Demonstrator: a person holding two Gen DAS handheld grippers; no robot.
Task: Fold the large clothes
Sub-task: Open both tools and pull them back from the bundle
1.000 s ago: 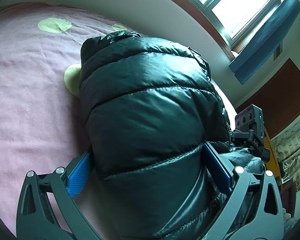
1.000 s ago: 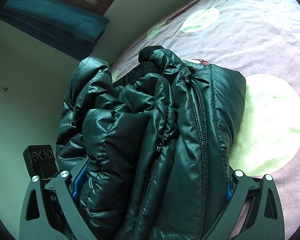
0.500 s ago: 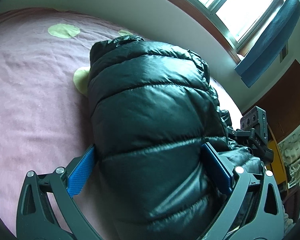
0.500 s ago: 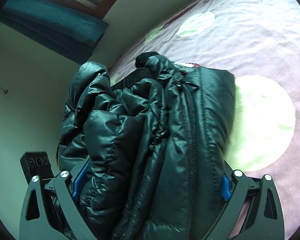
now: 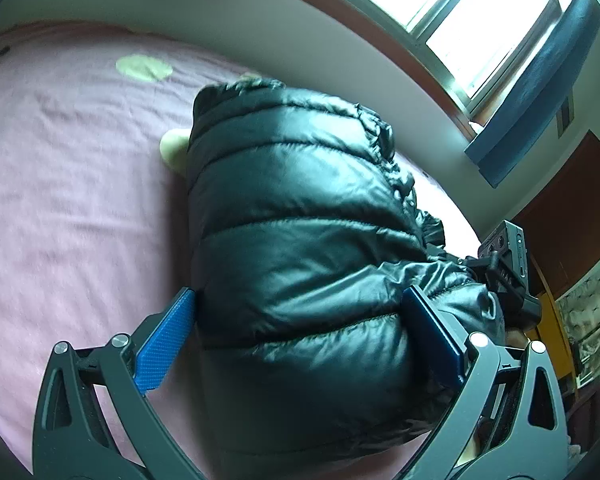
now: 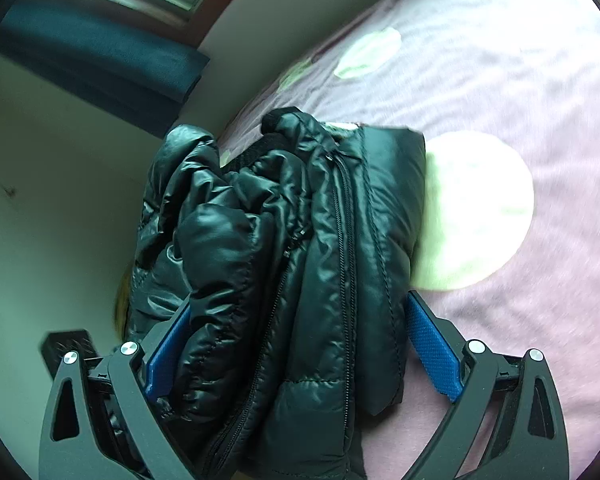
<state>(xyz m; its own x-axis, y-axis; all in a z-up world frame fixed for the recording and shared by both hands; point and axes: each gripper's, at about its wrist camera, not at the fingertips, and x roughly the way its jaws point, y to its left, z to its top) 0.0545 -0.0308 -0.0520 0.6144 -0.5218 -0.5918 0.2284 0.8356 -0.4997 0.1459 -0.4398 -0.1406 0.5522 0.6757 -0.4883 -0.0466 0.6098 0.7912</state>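
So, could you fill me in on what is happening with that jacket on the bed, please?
A person is folding a dark puffer jacket on a pink bedspread with pale green dots, using two handheld grippers. The left gripper has the bundled jacket between its blue pads, quilted back showing. The right gripper straddles the other end, where the zipper and folded layers show. The jacket is already folded into a thick bundle.

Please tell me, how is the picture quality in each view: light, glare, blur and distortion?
Left wrist view: the window is overexposed, the jacket carries soft sheen, fisheye bends the wall, edges are blurred. Right wrist view: dimmer, the bedsheet is smeared by motion blur, the zipper is fairly sharp.
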